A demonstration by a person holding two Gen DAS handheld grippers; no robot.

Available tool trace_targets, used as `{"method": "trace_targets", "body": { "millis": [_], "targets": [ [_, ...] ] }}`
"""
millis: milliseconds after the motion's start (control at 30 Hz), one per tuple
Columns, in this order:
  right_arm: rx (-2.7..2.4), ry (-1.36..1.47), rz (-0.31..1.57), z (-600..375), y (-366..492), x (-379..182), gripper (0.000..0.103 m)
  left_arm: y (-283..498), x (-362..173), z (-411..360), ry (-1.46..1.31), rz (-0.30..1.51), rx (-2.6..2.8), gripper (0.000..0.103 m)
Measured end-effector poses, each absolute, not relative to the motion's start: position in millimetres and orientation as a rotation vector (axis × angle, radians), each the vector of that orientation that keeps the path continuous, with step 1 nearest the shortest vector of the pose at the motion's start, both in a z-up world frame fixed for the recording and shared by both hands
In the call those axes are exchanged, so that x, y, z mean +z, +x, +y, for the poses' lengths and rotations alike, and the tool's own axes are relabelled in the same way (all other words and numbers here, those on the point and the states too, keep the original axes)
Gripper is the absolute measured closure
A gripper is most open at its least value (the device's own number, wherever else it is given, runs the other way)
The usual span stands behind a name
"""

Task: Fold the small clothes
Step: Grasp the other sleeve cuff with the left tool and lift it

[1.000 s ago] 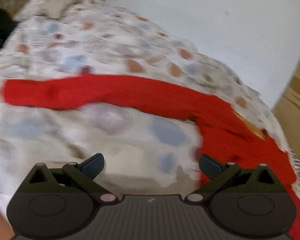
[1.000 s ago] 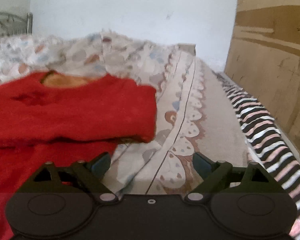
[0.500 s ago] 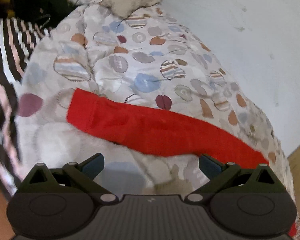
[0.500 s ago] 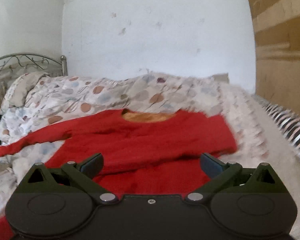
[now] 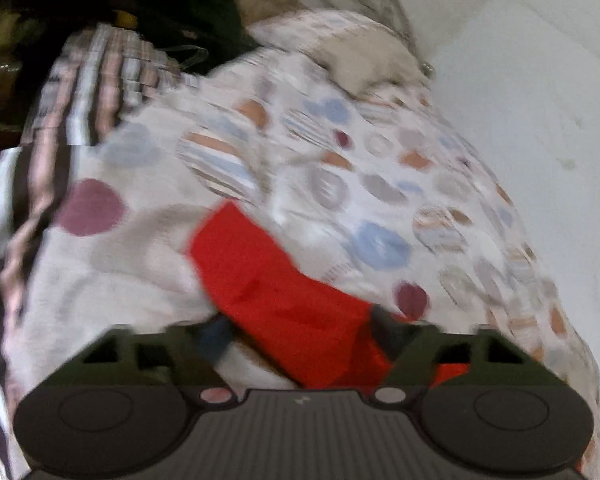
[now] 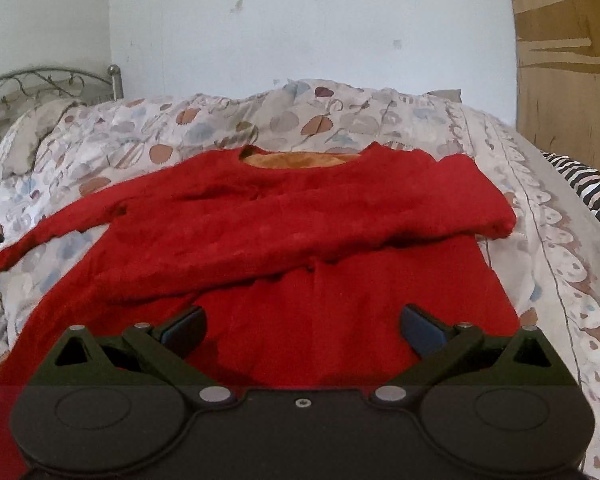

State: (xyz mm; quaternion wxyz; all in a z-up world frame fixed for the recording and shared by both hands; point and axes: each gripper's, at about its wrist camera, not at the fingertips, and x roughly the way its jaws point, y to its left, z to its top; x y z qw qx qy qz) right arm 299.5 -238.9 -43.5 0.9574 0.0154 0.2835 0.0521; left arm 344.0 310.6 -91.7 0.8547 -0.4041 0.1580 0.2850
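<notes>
A: On the bed, where does the red sweater (image 6: 284, 240) lie?

B: It lies spread on the spotted duvet (image 6: 204, 128), its neck at the far side toward the white wall (image 6: 308, 20). Its right sleeve is folded across the chest. Its left sleeve (image 5: 276, 292) stretches out to the left over the duvet.

A: And your left gripper (image 5: 300, 336)?

B: I have it at that sleeve's cuff end. Its jaws are closing, about half open, and the sleeve lies between the fingers. The picture is blurred, so I cannot tell whether the pads press on the cloth yet.

A: Your right gripper (image 6: 302, 326)?

B: I hold it over the near part of the sweater's body, jaws wide apart, with nothing gripped.

A: What else is around?

B: A beige pillow (image 5: 364, 60) and a metal headboard (image 6: 40, 80) at the far left, a striped sheet (image 6: 584, 188) at the right edge, and a wooden panel (image 6: 568, 60) behind it.
</notes>
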Motion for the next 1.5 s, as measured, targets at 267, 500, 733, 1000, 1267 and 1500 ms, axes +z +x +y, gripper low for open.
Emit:
{"method": "trace_targets", "body": {
  "millis": [267,500,733,1000,1267,1500],
  "targets": [
    [0.058,-0.102,0.603,-220,303,-51,0.0,329,-92,306,-0.858,0.225,0.685,0.087],
    [0.068,-0.083,0.595,-224,301,-51,0.0,340,-40,284,-0.606,0.128,0.584,0.091],
    [0.056,-0.089,0.568,-222,298,-51,0.0,344,38,227,-0.313,-0.046,0.297,0.091],
    [-0.007,0.189,0.527,-268,281,-22,0.0,322,85,123,-0.105,-0.081,-0.192,0.091],
    [-0.174,0.211,0.416,-340,233,23,0.0,293,47,3,0.018,0.048,-0.588,0.091],
    [-0.25,0.116,0.487,-365,201,2,0.0,294,-24,-44,0.074,0.324,-0.758,0.09]
  ]
}}
